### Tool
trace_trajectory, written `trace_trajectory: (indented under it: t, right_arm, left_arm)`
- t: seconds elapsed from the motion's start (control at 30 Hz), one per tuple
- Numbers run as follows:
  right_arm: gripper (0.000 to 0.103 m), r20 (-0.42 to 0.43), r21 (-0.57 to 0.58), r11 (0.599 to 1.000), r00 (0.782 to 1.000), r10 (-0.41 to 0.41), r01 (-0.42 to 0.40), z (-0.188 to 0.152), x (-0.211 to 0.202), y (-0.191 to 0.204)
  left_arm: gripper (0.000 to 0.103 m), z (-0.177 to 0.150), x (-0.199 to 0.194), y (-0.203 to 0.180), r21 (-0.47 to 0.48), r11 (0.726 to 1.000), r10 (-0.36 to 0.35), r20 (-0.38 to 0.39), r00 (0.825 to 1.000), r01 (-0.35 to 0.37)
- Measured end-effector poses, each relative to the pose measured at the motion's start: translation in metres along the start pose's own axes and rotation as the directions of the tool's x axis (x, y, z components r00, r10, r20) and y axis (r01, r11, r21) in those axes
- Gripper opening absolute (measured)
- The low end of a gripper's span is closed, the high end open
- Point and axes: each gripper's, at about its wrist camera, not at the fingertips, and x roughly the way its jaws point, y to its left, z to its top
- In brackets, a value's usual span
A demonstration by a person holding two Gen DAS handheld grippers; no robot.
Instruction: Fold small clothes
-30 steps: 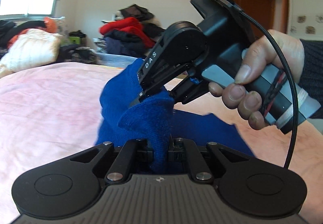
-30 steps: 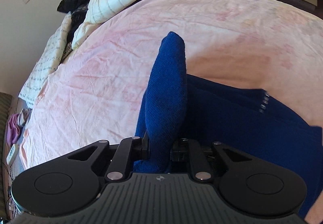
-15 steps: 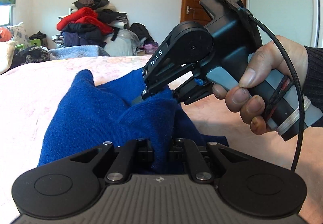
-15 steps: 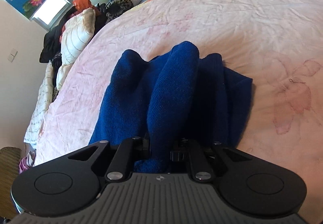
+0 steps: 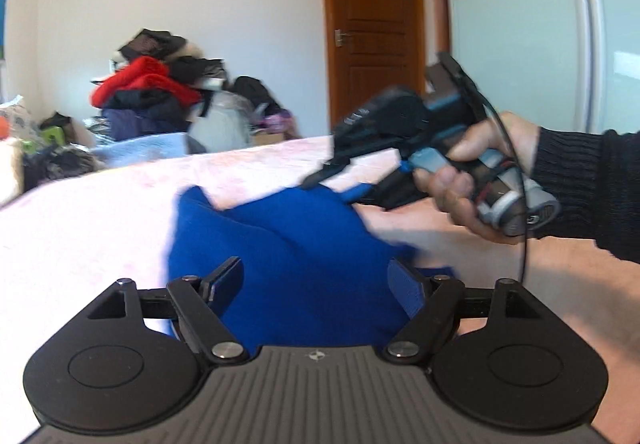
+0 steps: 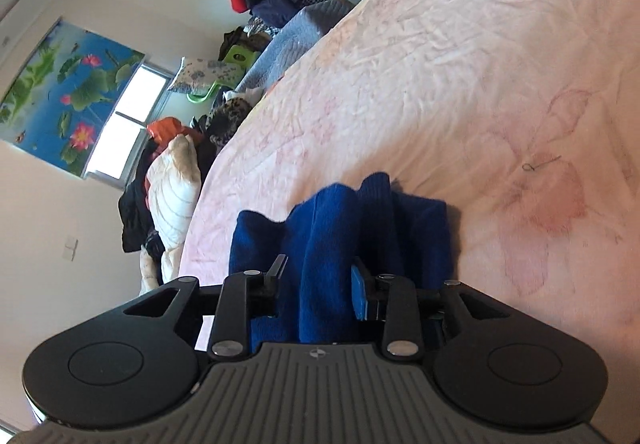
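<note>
Both grippers release the blue garment (image 5: 304, 244), which a second ago was pinched in each. The left gripper (image 5: 316, 282) jaws are opening wide; the right gripper (image 6: 318, 282) jaws are opening, cloth loose between them. The garment lies bunched on the pink bed (image 6: 460, 63), fold apparently set down.

Left wrist view: right tool (image 5: 340, 179) and the hand (image 5: 476, 179) on it are motion-blurred, so can't tell if its tips touch the blue garment (image 5: 296, 244). Sleeve (image 5: 588, 187) cut off at right edge. Garment's near part hidden behind left tool (image 5: 316, 284) body. Far clothes pile (image 5: 152, 91) too soft to sort (items merge). Right wrist view: poster (image 6: 60, 95) cropped at left edge.
</note>
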Motion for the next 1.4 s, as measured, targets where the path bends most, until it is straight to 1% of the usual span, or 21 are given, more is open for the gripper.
trace_trajectory:
  t: [0.1,0.13,0.2,0.23,0.27,0.3,0.37,0.43,0.5,0.53,0.57,0.63,0.73,0.77,0.87,1.0,1.03,1.07,1.23,1.33,1.4]
  right_arm:
    - [0.036,-0.005,-0.003,0.999,0.999,-0.037,0.037,0.009,0.02,0.005]
    - [0.039,-0.005,-0.008,0.999,0.999,-0.054,0.054,0.011,0.028,0.007]
    - [0.039,0.0,-0.005,0.997,0.997,-0.083,0.083,0.014,0.041,0.01]
    - [0.027,0.005,-0.019,0.996,0.996,-0.091,0.091,0.014,0.046,0.012]
    - [0.011,0.001,-0.051,0.993,0.995,-0.103,0.103,0.014,0.051,0.017]
    - [0.011,0.001,-0.091,0.989,0.993,-0.116,0.116,0.012,0.051,0.023]
    - [0.011,0.05,-0.14,0.986,0.995,-0.082,0.088,0.011,0.043,0.033]
    - [0.009,0.091,-0.079,0.996,0.995,-0.037,0.044,0.016,0.032,0.022]
    - [0.01,0.093,-0.029,0.991,0.987,-0.131,0.134,0.017,0.036,-0.002]
    - [0.01,0.081,-0.002,0.99,0.987,-0.14,0.141,0.014,0.037,-0.014]
    - [0.01,0.078,0.023,0.994,0.991,-0.107,0.106,0.01,0.035,-0.024]
    - [0.015,0.102,0.06,0.997,0.993,-0.058,0.053,0.005,0.03,-0.031]
    - [0.049,0.132,0.1,0.994,0.99,-0.054,0.04,0.002,0.017,-0.032]
    - [0.056,0.146,0.094,0.995,0.988,-0.042,0.028,-0.001,0.008,-0.029]
    - [0.064,0.158,-0.014,0.999,0.987,-0.027,0.029,-0.026,-0.028,-0.012]
    - [0.064,0.087,-0.154,0.984,0.994,-0.071,0.084,-0.08,-0.065,-0.001]
    - [0.06,0.064,-0.158,0.984,0.995,-0.077,0.086,-0.091,-0.068,-0.002]
    - [0.045,0.039,-0.157,0.984,0.996,-0.076,0.081,-0.102,-0.071,-0.003]
    - [0.013,-0.016,-0.183,0.978,0.995,-0.103,0.098,-0.133,-0.066,-0.002]
    - [0.011,0.017,-0.148,0.987,0.998,-0.061,0.063,-0.134,-0.078,0.001]
    - [0.009,0.042,-0.132,0.989,0.997,-0.067,0.072,-0.133,-0.088,-0.001]
  left_arm:
    - [0.081,0.009,0.018,0.026,-0.08,0.997,-0.004,-0.045,0.999,0.0]
    - [0.081,0.01,0.023,0.032,-0.104,0.994,-0.052,-0.077,0.996,0.044]
    - [0.081,0.009,0.027,0.03,-0.103,0.969,-0.241,-0.168,0.956,0.226]
    - [0.081,0.006,0.024,0.025,-0.076,0.958,-0.285,-0.171,0.943,0.275]
    - [0.081,0.002,0.016,0.017,-0.023,0.952,-0.305,-0.152,0.94,0.305]
    - [0.081,0.0,0.01,0.012,0.022,0.952,-0.3,-0.128,0.945,0.305]
    - [0.083,-0.007,0.005,0.007,0.07,0.963,-0.255,-0.093,0.963,0.261]
    - [0.086,-0.01,0.021,0.016,0.012,0.978,-0.205,-0.133,0.97,0.208]
    - [0.086,-0.017,0.047,0.031,-0.11,0.977,-0.201,-0.213,0.956,0.181]
    - [0.086,-0.02,0.053,0.036,-0.144,0.974,-0.206,-0.231,0.951,0.176]
    - [0.086,-0.022,0.054,0.037,-0.146,0.974,-0.204,-0.225,0.953,0.174]
    - [0.09,-0.023,0.054,0.031,-0.112,0.979,-0.195,-0.224,0.955,0.173]
    - [0.09,-0.023,0.049,0.029,-0.118,0.979,-0.19,-0.221,0.957,0.167]
    - [0.09,-0.02,0.044,0.033,-0.137,0.976,-0.196,-0.213,0.957,0.17]
    - [0.09,-0.017,0.025,0.049,-0.16,0.977,-0.169,-0.172,0.971,0.142]
    - [0.09,-0.019,0.033,0.064,-0.207,0.975,-0.123,-0.225,0.967,0.076]
    - [0.09,-0.02,0.036,0.063,-0.201,0.978,-0.104,-0.25,0.963,0.053]
    - [0.09,-0.021,0.039,0.062,-0.2,0.979,-0.096,-0.271,0.958,0.042]
    - [0.094,-0.03,0.042,0.057,-0.201,0.98,-0.073,-0.306,0.949,0.01]
    - [0.095,-0.038,0.038,0.062,-0.24,0.971,-0.086,-0.32,0.943,0.007]
    - [0.095,-0.04,0.035,0.061,-0.241,0.971,-0.086,-0.315,0.945,0.008]
